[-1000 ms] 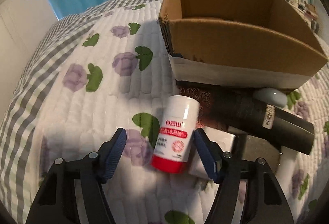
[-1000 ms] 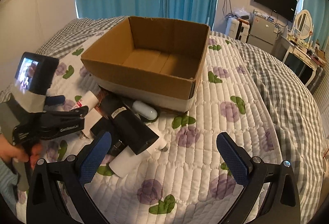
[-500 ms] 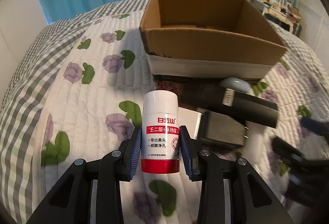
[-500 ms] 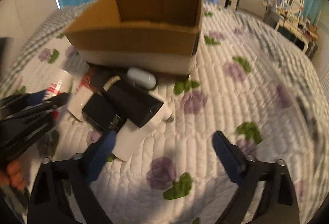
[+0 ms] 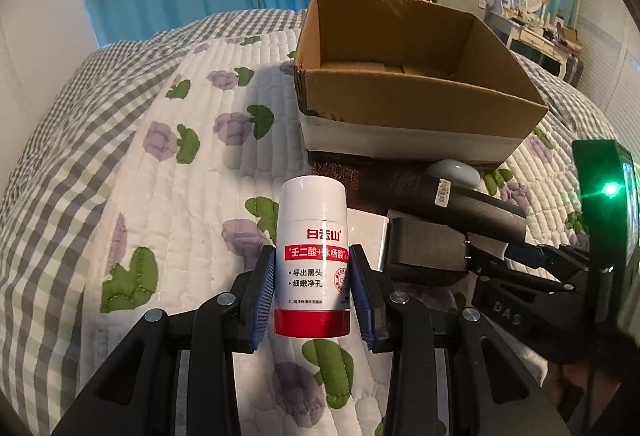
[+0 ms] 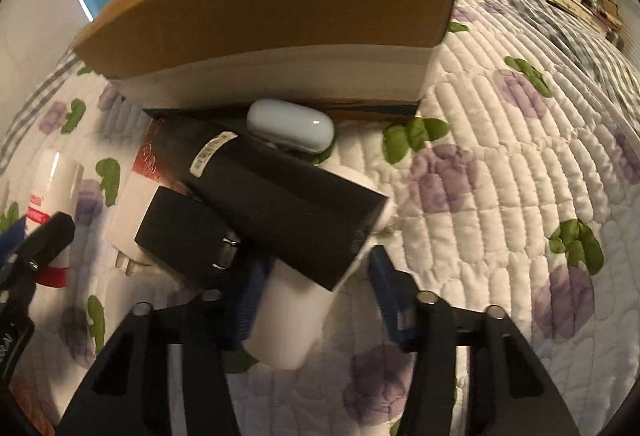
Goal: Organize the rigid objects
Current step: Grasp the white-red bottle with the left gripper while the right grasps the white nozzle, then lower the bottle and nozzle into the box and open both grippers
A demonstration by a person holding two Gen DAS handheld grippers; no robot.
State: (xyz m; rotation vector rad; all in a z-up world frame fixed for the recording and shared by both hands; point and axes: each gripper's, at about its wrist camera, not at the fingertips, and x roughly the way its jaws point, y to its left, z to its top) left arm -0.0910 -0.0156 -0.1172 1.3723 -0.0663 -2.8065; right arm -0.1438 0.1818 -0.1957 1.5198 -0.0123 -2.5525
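Note:
My left gripper (image 5: pixel 312 292) is shut on a white bottle with a red band (image 5: pixel 313 260) and holds it upright above the quilt. The open cardboard box (image 5: pixel 416 92) stands behind it on the bed. My right gripper (image 6: pixel 316 288) is open, its fingers on either side of a white cylinder (image 6: pixel 292 316) that lies under a long black box (image 6: pixel 280 196). A black charger (image 6: pixel 184 232), a white plug (image 6: pixel 128 220) and a pale oval case (image 6: pixel 290 126) lie beside it. The bottle also shows in the right wrist view (image 6: pixel 52 196).
The bed has a white quilt with purple flowers (image 5: pixel 168 196) and a grey checked border. A dark red patterned box (image 6: pixel 152 156) lies under the pile by the cardboard box. A dresser and TV stand at the far right.
My left gripper closed on the bottle and lifted it off the quilt. My right gripper moved down and forward to the pile, its fingers now around the white cylinder.

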